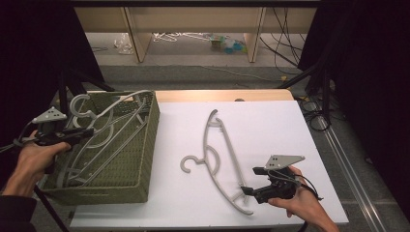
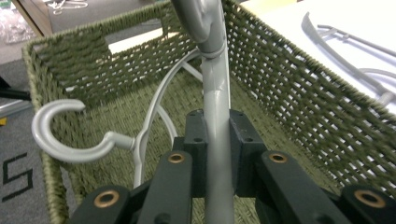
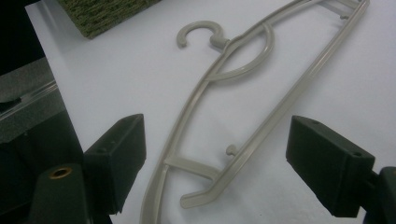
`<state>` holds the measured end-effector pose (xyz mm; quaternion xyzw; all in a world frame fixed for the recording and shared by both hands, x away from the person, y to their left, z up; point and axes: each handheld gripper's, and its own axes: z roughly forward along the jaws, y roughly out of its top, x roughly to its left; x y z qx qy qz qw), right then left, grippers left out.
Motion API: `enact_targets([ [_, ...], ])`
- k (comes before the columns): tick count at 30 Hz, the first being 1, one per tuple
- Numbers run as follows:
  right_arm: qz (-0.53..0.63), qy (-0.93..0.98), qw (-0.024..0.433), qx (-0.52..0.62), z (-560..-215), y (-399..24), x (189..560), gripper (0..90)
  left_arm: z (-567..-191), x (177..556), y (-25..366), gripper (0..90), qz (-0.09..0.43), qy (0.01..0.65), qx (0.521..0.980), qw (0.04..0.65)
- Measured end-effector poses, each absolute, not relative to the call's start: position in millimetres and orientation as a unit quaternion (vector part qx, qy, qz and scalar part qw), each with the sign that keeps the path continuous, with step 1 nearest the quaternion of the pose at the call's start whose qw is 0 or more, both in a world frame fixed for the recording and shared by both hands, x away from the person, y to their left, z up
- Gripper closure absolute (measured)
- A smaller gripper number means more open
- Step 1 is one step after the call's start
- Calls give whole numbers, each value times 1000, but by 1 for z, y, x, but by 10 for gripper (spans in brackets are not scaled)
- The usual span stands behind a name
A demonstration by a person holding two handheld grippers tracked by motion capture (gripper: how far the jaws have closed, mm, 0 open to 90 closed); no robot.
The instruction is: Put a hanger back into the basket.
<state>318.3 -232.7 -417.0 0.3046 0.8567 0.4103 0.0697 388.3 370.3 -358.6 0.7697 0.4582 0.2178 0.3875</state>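
Lying near the front right corner of the white table (image 1: pixel 290 125), the right gripper (image 1: pixel 249 190) is standing with its jaws spread wide, holding nothing, its pads flanking the near tip of a beige plastic hanger (image 1: pixel 220 159). That hanger is resting flat on the smooth white surface, its long axis running from the front edge away toward the far edge, its bowed arm and straight bar joined by short struts, its hook (image 1: pixel 189 163) curling toward the left edge.

Farther left, the left gripper (image 1: pixel 82 133) is pinching the smooth rounded bar of a grey plastic hanger (image 2: pixel 217 116), jaws narrowed tight on it. This grey hanger is leaning inside the green woven basket (image 1: pixel 140 159), its bar running up and away from the jaws toward the basket's far wall. Another grey hanger (image 2: pixel 140 140) is lying beneath it in the basket, its open hook (image 2: pixel 60 135) pointing toward the left wall. The basket's coarse braided weave is sitting at the table's left edge.
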Motion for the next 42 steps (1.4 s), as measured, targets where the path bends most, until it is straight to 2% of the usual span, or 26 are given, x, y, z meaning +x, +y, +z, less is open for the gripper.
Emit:
enact_targets([
  [13, 403, 860, 66, 305, -420, -232, 319, 208, -380, 395, 368, 791, 193, 468, 785, 356],
  [14, 403, 860, 64, 308, -419, -233, 319, 208, -380, 397, 369, 790, 190, 456, 803, 334],
  [31, 400, 862, 65, 305, -421, -232, 319, 209, -404, 408, 372, 766, 172, 501, 791, 306],
  [37, 398, 862, 62, 307, -421, -232, 319, 208, -405, 408, 373, 727, 188, 520, 778, 298],
  [38, 399, 862, 64, 307, -421, -232, 319, 208, -404, 407, 373, 685, 193, 525, 774, 298],
  [42, 400, 861, 66, 307, -422, -232, 320, 208, -397, 399, 377, 617, 223, 534, 765, 283],
])
